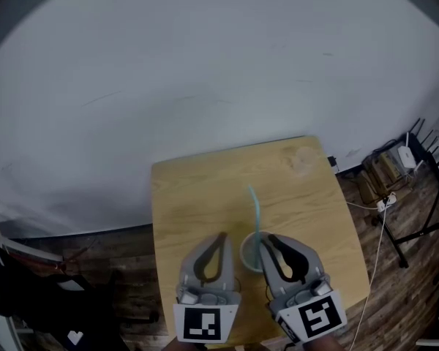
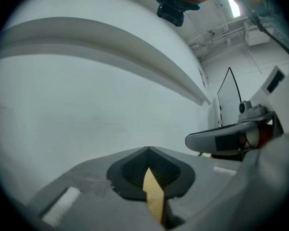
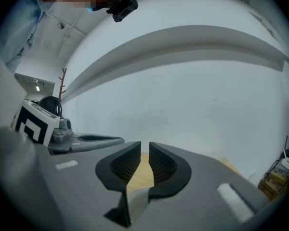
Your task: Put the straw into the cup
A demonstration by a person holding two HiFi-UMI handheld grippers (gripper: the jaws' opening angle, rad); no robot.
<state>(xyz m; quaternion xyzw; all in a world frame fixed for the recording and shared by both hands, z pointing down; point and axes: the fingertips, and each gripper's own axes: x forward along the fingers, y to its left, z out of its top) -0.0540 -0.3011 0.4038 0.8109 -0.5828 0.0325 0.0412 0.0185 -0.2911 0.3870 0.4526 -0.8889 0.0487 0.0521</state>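
In the head view a pale cup (image 1: pixel 247 254) stands on the wooden table (image 1: pixel 197 196) near its front edge. A teal straw (image 1: pixel 254 210) rises out of the cup and leans toward the far side. My left gripper (image 1: pixel 222 235) sits just left of the cup, shut on nothing; its tips meet in the left gripper view (image 2: pixel 148 149). My right gripper (image 1: pixel 265 238) hovers over the cup's right rim. Its jaws stand a narrow gap apart (image 3: pixel 144 144) with nothing between the tips. A pale shape low between them, likely the cup (image 3: pixel 136 202), shows in the right gripper view.
A white wall lies beyond the table's far edge. On the wood floor to the right are a white box (image 1: pixel 406 156), cables (image 1: pixel 380 232) and a black stand (image 1: pixel 424 232). Dark clothing (image 1: pixel 29 284) hangs at the lower left.
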